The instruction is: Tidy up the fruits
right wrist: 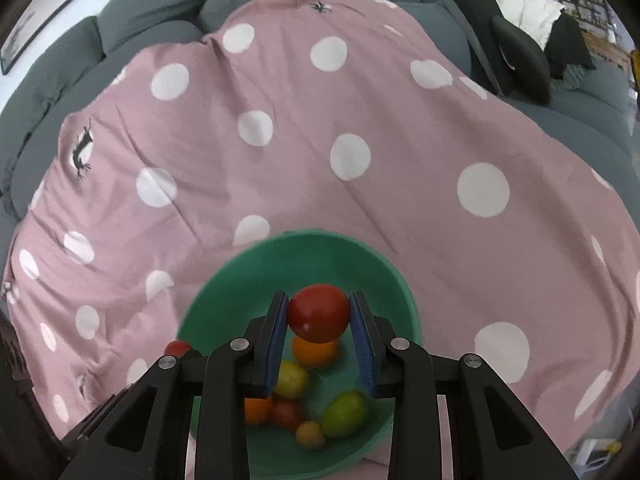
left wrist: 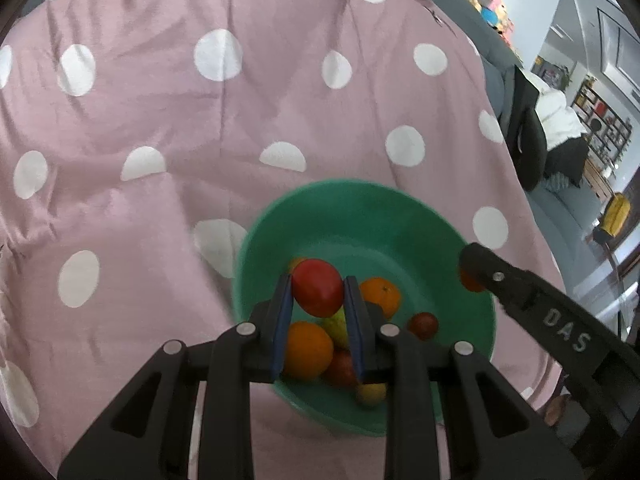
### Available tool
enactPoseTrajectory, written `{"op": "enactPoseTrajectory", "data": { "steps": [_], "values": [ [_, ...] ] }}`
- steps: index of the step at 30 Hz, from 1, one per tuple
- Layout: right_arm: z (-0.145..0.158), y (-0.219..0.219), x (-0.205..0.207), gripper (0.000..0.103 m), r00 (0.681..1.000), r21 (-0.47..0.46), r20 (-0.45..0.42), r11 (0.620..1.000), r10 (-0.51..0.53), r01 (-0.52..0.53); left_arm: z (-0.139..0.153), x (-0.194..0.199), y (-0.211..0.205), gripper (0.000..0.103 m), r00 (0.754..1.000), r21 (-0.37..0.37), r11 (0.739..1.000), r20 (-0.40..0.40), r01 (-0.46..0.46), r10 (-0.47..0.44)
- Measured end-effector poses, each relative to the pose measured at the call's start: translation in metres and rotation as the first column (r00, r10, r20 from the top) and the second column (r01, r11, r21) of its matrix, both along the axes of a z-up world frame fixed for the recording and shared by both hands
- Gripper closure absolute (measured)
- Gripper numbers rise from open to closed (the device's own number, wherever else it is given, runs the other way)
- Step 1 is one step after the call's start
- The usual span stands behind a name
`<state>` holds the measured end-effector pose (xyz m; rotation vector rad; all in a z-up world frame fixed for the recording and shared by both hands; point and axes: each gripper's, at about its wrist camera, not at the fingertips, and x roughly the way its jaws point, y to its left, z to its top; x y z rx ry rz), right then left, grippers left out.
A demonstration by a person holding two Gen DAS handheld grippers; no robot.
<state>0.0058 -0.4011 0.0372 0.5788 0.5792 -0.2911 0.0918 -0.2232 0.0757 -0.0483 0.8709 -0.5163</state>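
Observation:
A green bowl [left wrist: 360,208] sits on a pink polka-dot blanket and holds several fruits: oranges [left wrist: 380,296], a small red fruit [left wrist: 423,325] and yellow-green ones. My left gripper [left wrist: 318,296] is shut on a red apple [left wrist: 318,292] above the bowl. My right gripper [right wrist: 319,316] is shut on a red tomato-like fruit [right wrist: 319,313] above the same bowl [right wrist: 320,252], over an orange [right wrist: 314,352] and a green fruit [right wrist: 345,414]. The right gripper's arm also shows in the left wrist view [left wrist: 520,296] at the bowl's right rim.
The pink blanket [left wrist: 200,120] with white dots covers a grey sofa [right wrist: 160,8]. Black and white clothes [right wrist: 528,12] lie on the sofa at the right. Shelves and a yellow object [left wrist: 616,210] stand in the room beyond.

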Motion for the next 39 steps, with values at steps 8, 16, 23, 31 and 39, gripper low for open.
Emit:
{"op": "enactPoseTrajectory", "data": {
  "steps": [8,16,23,31,39],
  "values": [
    [-0.006,-0.001,0.002,0.069,0.997,-0.039,-0.077,0.999,-0.016,0.013,-0.008,-0.003,-0.013,0.075,0.999,0.020,0.999,-0.009,0.035,-0.034],
    [0.001,-0.004,-0.006,0.060,0.999,-0.054,-0.049,0.998,-0.024,0.022,0.011,-0.009,0.001,0.021,0.998,0.005,0.999,0.040,-0.044,0.044],
    [0.017,-0.006,-0.019,0.055,0.999,-0.045,0.019,0.999,-0.026,0.027,0.023,-0.014,0.010,0.003,0.995,-0.019,0.997,0.061,-0.073,0.074],
    [0.024,-0.007,-0.025,0.055,0.997,-0.091,0.008,0.993,-0.076,0.076,0.024,-0.013,0.014,0.002,0.997,-0.026,0.998,0.042,-0.060,0.061],
    [0.022,-0.007,-0.024,0.055,0.997,-0.089,-0.002,0.993,-0.079,0.079,0.026,-0.016,0.017,0.002,0.997,-0.029,0.998,0.055,-0.056,0.058]
  ]
}}
